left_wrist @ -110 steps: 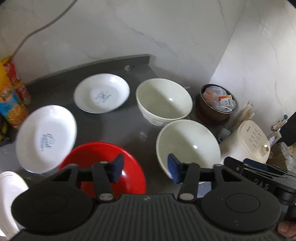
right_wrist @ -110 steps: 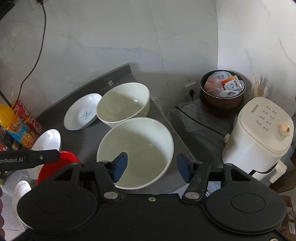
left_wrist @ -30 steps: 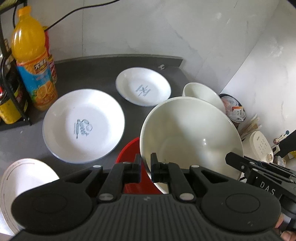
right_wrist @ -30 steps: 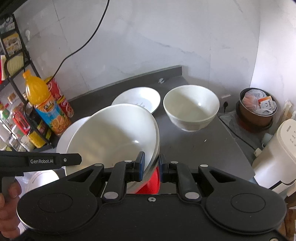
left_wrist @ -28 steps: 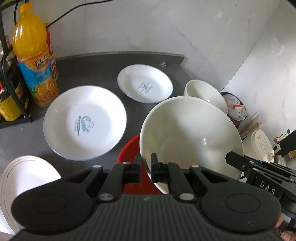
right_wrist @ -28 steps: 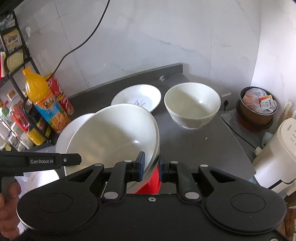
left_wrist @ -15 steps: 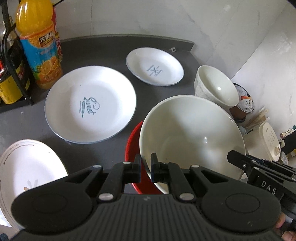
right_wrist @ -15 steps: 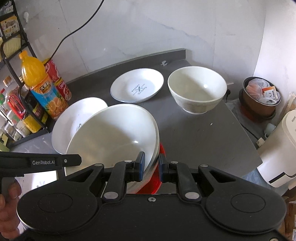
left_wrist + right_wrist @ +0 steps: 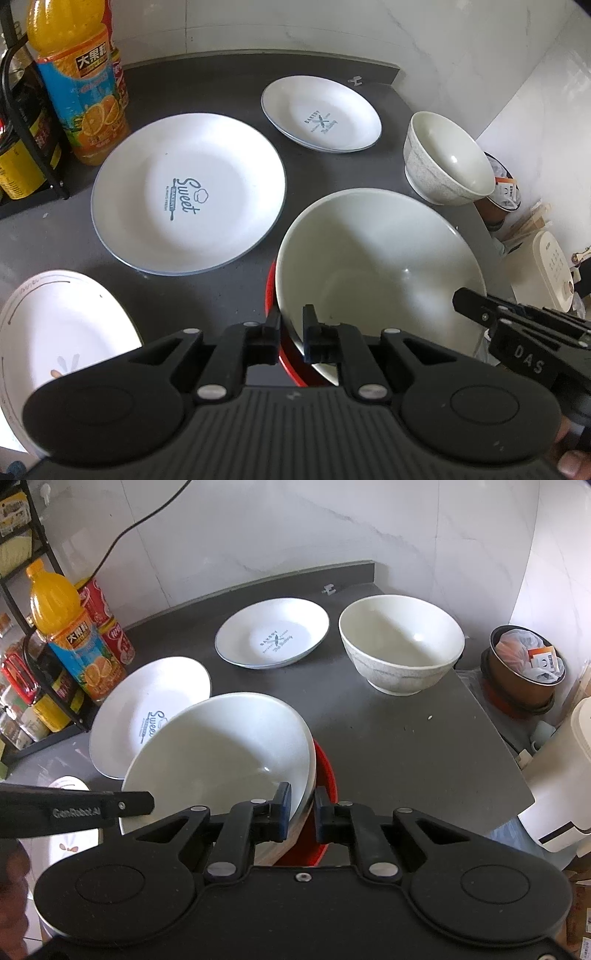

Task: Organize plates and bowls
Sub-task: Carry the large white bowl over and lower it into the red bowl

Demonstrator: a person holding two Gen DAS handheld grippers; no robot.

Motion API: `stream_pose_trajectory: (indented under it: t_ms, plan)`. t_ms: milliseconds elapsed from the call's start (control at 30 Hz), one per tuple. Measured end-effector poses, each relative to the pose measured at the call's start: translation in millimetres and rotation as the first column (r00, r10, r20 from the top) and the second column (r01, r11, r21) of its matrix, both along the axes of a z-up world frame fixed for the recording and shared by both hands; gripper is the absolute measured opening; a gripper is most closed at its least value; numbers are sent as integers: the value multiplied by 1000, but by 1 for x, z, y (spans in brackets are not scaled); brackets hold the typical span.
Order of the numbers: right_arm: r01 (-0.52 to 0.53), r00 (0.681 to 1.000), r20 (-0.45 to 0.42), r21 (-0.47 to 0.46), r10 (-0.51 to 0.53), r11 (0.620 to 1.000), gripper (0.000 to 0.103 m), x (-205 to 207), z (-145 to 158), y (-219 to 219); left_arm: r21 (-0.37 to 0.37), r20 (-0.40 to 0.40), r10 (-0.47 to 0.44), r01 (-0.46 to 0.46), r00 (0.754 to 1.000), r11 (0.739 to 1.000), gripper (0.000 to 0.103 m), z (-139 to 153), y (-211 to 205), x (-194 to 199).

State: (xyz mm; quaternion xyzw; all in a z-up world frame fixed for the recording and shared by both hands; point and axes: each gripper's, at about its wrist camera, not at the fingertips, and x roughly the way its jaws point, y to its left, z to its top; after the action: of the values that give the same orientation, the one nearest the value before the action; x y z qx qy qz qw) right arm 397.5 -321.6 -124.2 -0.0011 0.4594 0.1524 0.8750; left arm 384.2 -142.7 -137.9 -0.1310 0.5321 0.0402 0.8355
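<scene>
A large white bowl (image 9: 376,273) (image 9: 229,753) hangs tilted just over a red bowl (image 9: 272,295) (image 9: 325,786) on the dark counter. My left gripper (image 9: 291,332) is shut on the white bowl's near-left rim. My right gripper (image 9: 301,810) is shut on its right rim, and its body shows in the left wrist view (image 9: 517,332). I cannot tell whether the two bowls touch. A second white bowl (image 9: 447,158) (image 9: 400,642) stands at the far right. A "Sweet" plate (image 9: 188,192) (image 9: 147,709) and a smaller plate (image 9: 321,112) (image 9: 271,637) lie behind.
Another white plate (image 9: 55,332) lies at the near left. An orange juice bottle (image 9: 81,74) (image 9: 74,635) and a black rack of bottles stand at the left. Past the counter's right edge are a brown pot (image 9: 524,664) and a white appliance (image 9: 569,775).
Both grippers, open 3.7 s ago, have shut on the large white bowl and carried it left over the red bowl. In the last second it has come lower.
</scene>
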Motion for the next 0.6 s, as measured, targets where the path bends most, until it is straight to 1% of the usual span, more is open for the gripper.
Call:
stream_pose_trajectory:
  t_ms: [267, 367, 500, 600]
  plan:
    - [36, 999, -21, -5, -36, 999, 10, 1, -10, -2, 13, 1, -26, 26, 1000, 1000, 9, 0, -4, 0]
    - [43, 999, -13, -5, -43, 999, 5, 1, -11, -2, 20, 1, -36, 36, 999, 999, 9, 0, -4, 1]
    - [41, 999, -8, -30, -41, 999, 5, 2, -12, 3, 18, 1, -38, 38, 999, 999, 9, 1, -2, 0]
    - [37, 999, -15, -54, -37, 998, 8, 3, -13, 8, 24, 17, -34, 34, 999, 999, 9, 8, 1, -2]
